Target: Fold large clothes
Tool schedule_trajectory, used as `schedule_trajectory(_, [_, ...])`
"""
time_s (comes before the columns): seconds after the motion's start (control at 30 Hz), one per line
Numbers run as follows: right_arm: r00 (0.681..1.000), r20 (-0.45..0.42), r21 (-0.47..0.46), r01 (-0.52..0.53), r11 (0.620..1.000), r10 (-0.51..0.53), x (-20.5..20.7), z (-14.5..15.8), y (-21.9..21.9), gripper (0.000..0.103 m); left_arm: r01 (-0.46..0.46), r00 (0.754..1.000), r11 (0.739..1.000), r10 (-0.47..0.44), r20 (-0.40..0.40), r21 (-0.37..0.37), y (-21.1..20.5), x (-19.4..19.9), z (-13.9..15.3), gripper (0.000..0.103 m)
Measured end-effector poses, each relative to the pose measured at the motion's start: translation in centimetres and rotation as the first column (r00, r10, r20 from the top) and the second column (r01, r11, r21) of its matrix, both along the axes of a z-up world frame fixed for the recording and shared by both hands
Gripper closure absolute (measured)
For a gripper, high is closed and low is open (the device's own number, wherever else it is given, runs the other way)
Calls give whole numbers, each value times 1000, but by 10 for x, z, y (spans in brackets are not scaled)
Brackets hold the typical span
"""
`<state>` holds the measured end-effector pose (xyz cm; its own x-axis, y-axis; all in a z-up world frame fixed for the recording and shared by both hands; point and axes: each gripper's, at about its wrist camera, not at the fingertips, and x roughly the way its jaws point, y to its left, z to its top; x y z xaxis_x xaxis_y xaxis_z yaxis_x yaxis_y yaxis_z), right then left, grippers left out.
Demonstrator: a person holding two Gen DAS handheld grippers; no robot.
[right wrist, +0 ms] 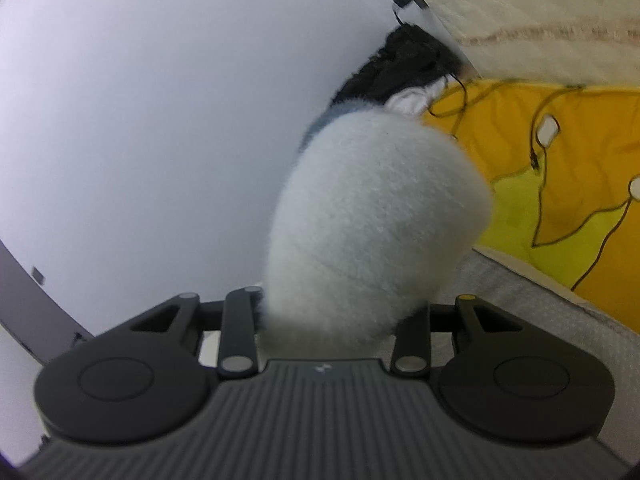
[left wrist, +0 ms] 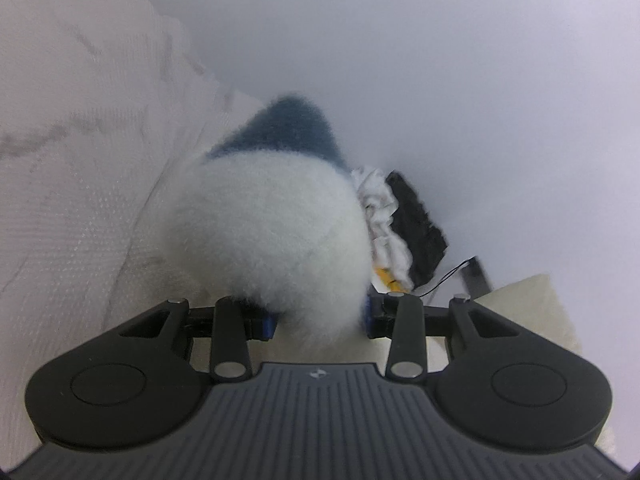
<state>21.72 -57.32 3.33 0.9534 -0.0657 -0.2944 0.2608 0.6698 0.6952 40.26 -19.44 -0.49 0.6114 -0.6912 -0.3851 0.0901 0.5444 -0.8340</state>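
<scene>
Both tools grip a fluffy white garment: the left tool [left wrist: 318, 322] and the right tool [right wrist: 332, 322] are each clamped, part-way apart, on a thick bunch of it. The fluffy white garment [left wrist: 264, 232] is lifted, stretching away toward a blue band [left wrist: 286, 128]. Beyond lie a black garment [right wrist: 400, 64], a yellow sheet [right wrist: 520, 128] with cables [right wrist: 538, 184], and a white mattress [left wrist: 72, 168].

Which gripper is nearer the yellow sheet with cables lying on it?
Right, probably. The yellow sheet spreads just beside the right gripper, to its right. From the left gripper only a sliver shows, beyond the fluffy white-and-blue garment it grips.
</scene>
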Motion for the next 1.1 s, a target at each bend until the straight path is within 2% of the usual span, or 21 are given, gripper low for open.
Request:
schedule_trajectory(0.07, [1000, -23, -8, -2, 1000, 2, 8, -24, -5, 61, 23, 1000, 999, -23, 15, 31, -8, 10, -23, 60])
schedule_trajectory(0.17, [999, -52, -4, -10, 1000, 9, 13, -56, -11, 61, 47, 999, 998, -48, 25, 43, -8, 3, -53, 60])
schedule_trajectory(0.27, [999, -26, 4, -34, 999, 34, 5, -79, -13, 61, 74, 996, 997, -76, 52, 35, -5, 3, -77, 59])
schedule_trajectory(0.37, [999, 2, -36, -52, 998, 52, -4, -94, -9, 60, 111, 989, 992, -117, 92, 64, -1, -4, -85, 57])
schedule_trajectory(0.5, [999, 19, 45, -27, 999, 26, -15, -125, -10, 57, 133, 985, 983, -145, 96, 123, 1, -18, -100, 50])
schedule_trajectory(0.6, [999, 32, 18, -32, 999, 31, -20, -133, -5, 56, 142, 983, 979, -157, 96, 147, 6, -27, -108, 47])
schedule_trajectory(0.73, [999, -17, 62, -28, 998, 30, -21, -129, -5, 50, 169, 983, 973, -178, 45, 156, 10, -31, -102, 41])
schedule_trajectory(0.83, [997, -79, 105, -13, 994, 21, -29, -122, -3, 45, 181, 978, 950, -200, 51, 256, 12, -45, -87, 38])
schedule_trajectory(0.9, [993, -120, 71, -6, 997, 15, -39, -114, 4, 45, 184, 974, 926, -216, 62, 330, 15, -58, -75, 38])
schedule_trajectory(1.0, [985, -171, 5, -6, 1000, 7, -57, -98, 16, 45, 179, 970, 900, -230, 84, 398, 23, -78, -50, 38])
schedule_trajectory(1.1, [986, -164, -36, -14, 999, 8, -75, -76, 25, 45, 163, 960, 890, -242, 139, 426, 33, -100, -12, 39])
